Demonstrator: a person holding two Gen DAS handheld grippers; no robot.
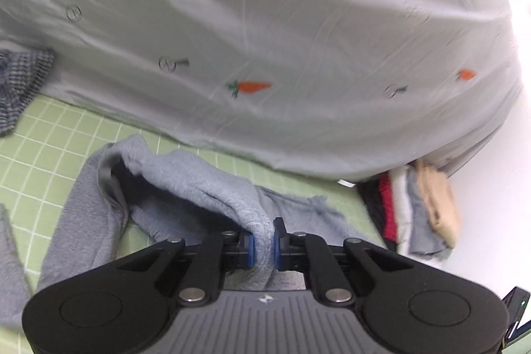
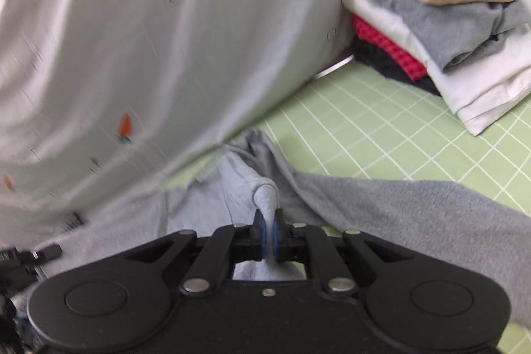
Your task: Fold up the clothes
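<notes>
A grey fleece garment [image 1: 186, 184] lies crumpled on the green gridded mat [image 1: 49, 141]. My left gripper [image 1: 264, 246] is shut on a bunched fold of it, the blue pads pressing the cloth from both sides. In the right wrist view the same grey garment [image 2: 415, 208] stretches away to the right, and my right gripper [image 2: 269, 238] is shut on a thin pinch of its paler inner side. Both pinched folds rise off the mat.
A large pale sheet with carrot prints [image 1: 265, 38] hangs over the back of the mat [image 2: 381, 128]. A stack of folded clothes [image 2: 441, 22], beige on top, sits at the mat's far right corner. A dark striped cloth [image 1: 20, 82] lies at the left.
</notes>
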